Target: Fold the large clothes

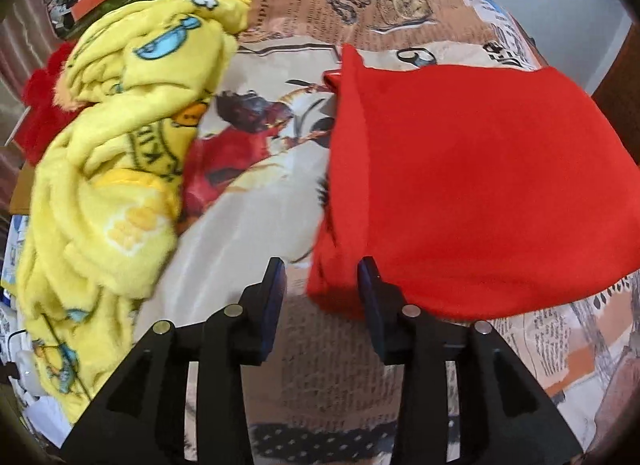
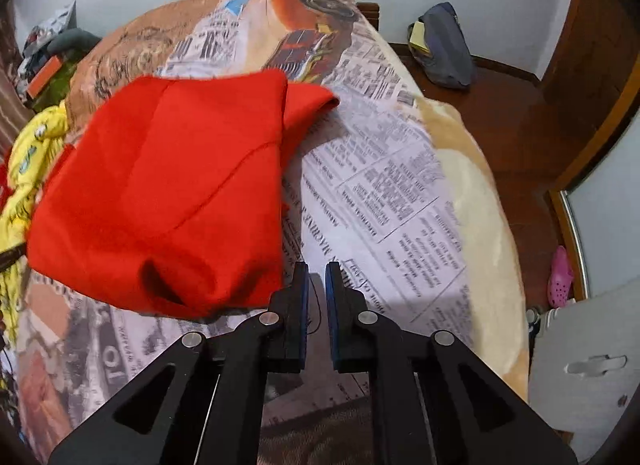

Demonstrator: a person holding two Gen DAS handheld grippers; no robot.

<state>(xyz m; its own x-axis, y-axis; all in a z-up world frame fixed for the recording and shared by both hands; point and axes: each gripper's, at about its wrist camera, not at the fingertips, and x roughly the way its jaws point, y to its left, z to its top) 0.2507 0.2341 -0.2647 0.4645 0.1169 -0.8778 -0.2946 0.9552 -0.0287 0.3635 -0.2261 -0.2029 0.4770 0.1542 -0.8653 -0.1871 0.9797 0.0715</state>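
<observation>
We are viewing a red garment (image 1: 472, 185), folded into a compact bundle and lying on the bed (image 2: 400, 193), whose cover carries a newspaper print. Our left gripper (image 1: 322, 285) is hovering at the bundle's near left corner with its fingers (image 1: 274, 297) spread wide, holding nothing. Our right gripper (image 2: 317, 285) is hanging just beside the bundle's near right edge, its fingers (image 2: 299, 297) drawn to a narrow gap, also empty. A yellow fleece blanket (image 1: 108, 169) is lying crumpled on the bed to the garment's left, near but apart from it.
</observation>
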